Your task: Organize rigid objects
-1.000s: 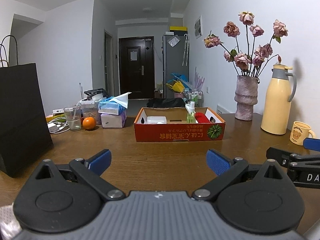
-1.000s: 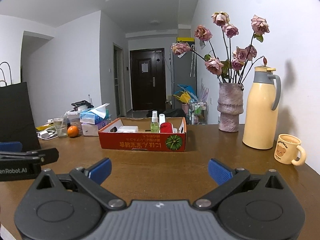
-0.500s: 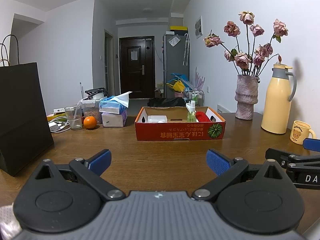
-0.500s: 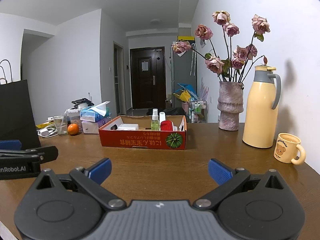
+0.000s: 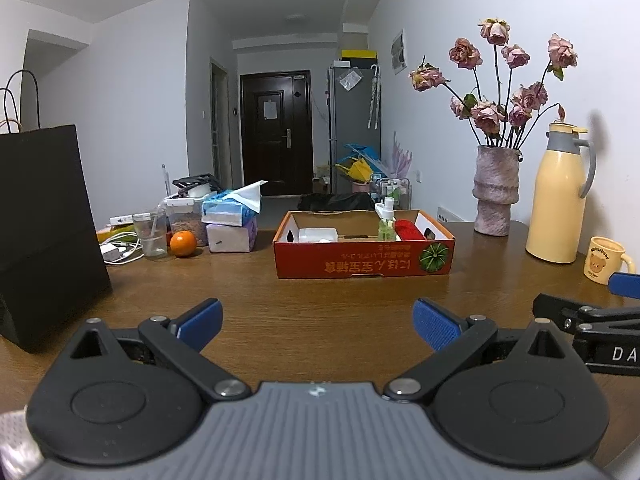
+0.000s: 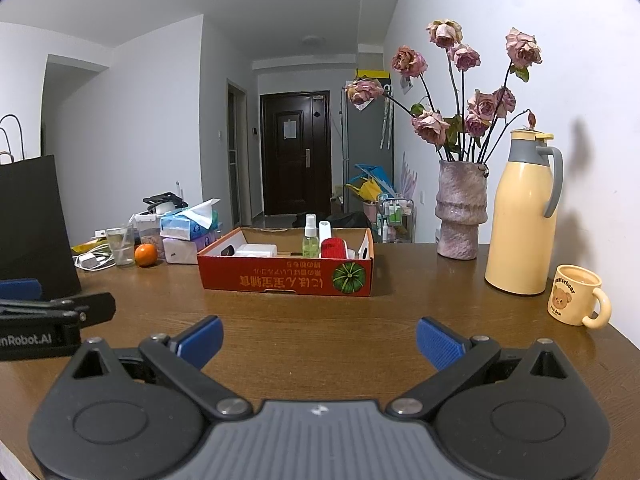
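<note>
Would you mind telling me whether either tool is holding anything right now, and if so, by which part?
Nothing is held. The left tool and the right tool are both open and empty above the brown wooden table.

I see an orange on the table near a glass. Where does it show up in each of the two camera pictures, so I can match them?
Left wrist view: the orange sits left of centre, between the glass and the stacked tissue packs.
Right wrist view: the orange is at the left, again just right of the glass.
Shared landmark: the red cardboard box lies to the orange's right in both.
</note>
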